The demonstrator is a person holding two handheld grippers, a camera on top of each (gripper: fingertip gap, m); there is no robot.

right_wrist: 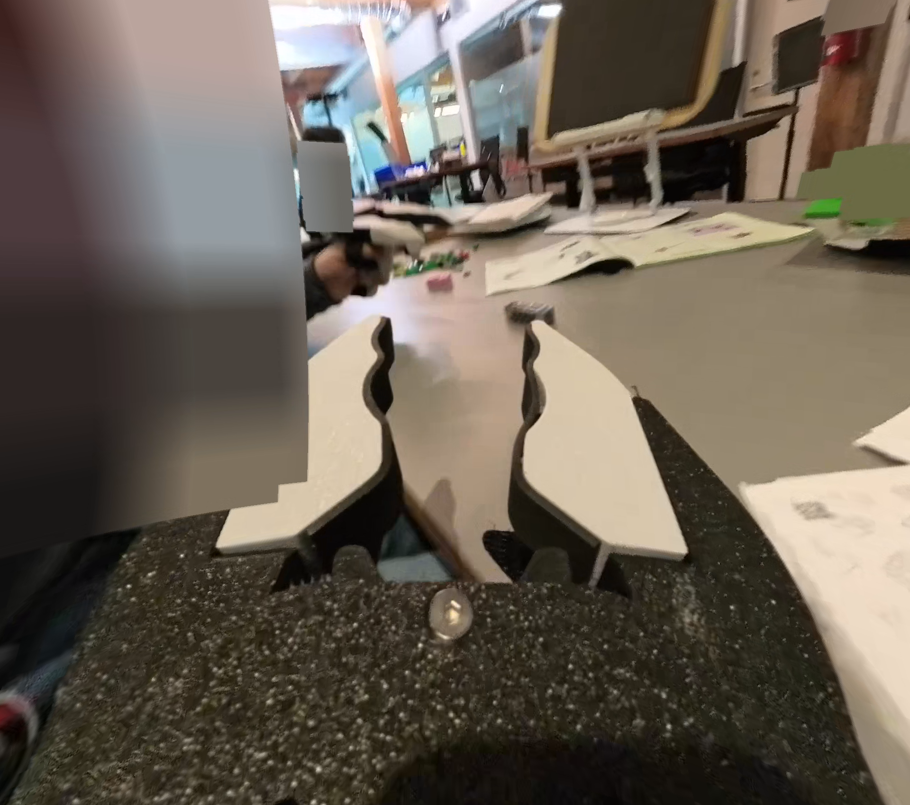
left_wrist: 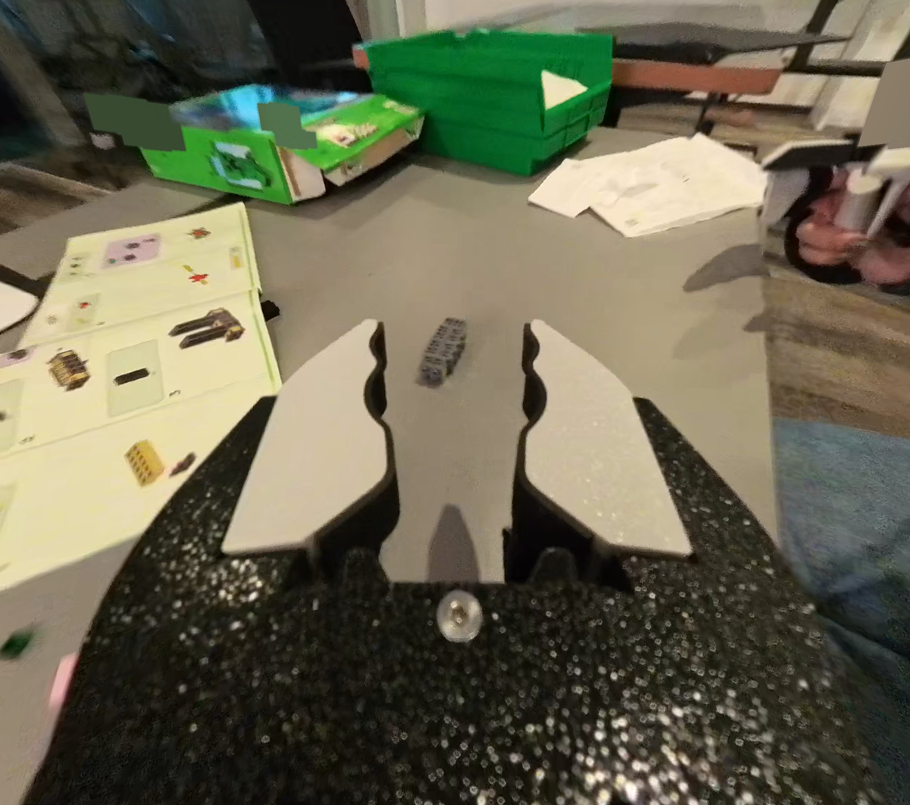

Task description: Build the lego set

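The left tongs (left_wrist: 453,328) hovered apart and empty over the desk (left_wrist: 566,289), a dark brick (left_wrist: 443,350) lying between their tips. The right tongs (right_wrist: 458,328) gaped empty at the desk's edge, papers (right_wrist: 837,560) beside them.

Ahead of left gripper (left_wrist: 452,328): bare grey desk (left_wrist: 566,289), only a small dark brick piece (left_wrist: 443,350) lying between the spread jaws.
Left side: open instruction booklet (left_wrist: 143,338) flat on the desk, reaching close to the left finger.
Far edge: green box (left_wrist: 276,141) and stacked green bins (left_wrist: 492,97) block the back.
Right side: loose white papers (left_wrist: 650,185); right gripper (left_wrist: 837,171) near them.
Ahead of right gripper: open desk, the dark piece just past the right fingertip.
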